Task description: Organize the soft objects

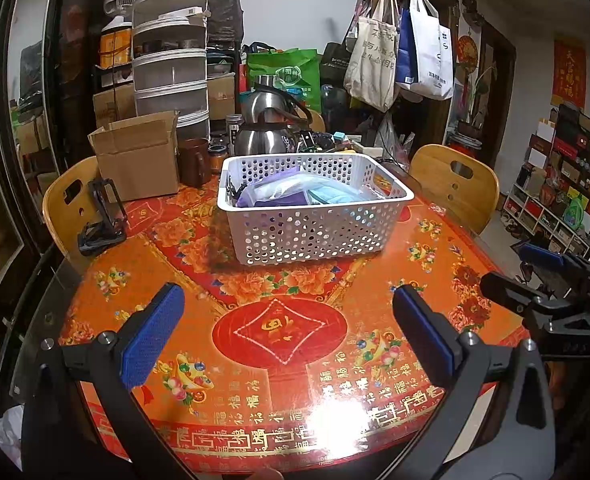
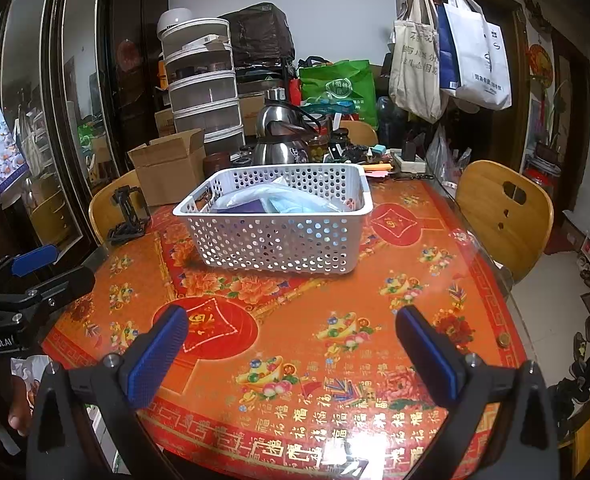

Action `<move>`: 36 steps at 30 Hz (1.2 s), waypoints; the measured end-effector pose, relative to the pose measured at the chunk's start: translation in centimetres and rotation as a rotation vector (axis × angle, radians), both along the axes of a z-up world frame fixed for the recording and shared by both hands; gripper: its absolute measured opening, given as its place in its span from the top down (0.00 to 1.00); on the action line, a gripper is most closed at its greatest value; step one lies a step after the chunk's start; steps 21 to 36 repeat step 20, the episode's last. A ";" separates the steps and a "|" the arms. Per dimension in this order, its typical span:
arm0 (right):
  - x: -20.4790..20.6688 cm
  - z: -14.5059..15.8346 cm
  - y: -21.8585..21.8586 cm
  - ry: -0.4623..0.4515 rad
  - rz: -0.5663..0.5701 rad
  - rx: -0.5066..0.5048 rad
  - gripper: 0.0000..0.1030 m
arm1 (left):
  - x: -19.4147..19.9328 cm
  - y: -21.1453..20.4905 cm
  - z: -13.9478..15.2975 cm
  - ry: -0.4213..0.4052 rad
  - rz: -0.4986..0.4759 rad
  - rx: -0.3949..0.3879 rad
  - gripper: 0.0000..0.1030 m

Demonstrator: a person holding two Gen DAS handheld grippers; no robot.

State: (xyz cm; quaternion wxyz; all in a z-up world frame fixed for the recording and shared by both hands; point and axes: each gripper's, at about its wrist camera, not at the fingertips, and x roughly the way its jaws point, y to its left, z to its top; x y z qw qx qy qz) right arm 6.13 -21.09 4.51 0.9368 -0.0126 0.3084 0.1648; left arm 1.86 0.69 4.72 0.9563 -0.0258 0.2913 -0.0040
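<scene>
We see both sets of blue-padded fingers spread wide with nothing between them, left gripper (image 1: 283, 336) and right gripper (image 2: 291, 356) hovering over the near part of the red-orange patterned surface (image 1: 335, 360). Further out, the white perforated basket (image 1: 311, 236) sits mid-surface, holding the soft objects (image 1: 295, 194), purple and light-blue bagged items, piled inside it. Behind it stand a cardboard box (image 1: 139, 156), a steel kettle (image 1: 265, 128) and wooden chairs (image 1: 455, 184).
</scene>
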 end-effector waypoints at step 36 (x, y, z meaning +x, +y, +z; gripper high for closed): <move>-0.1 -0.4 -0.2 0.009 -0.001 -0.001 0.00 | -0.4 0.1 0.2 -0.027 0.019 0.015 0.00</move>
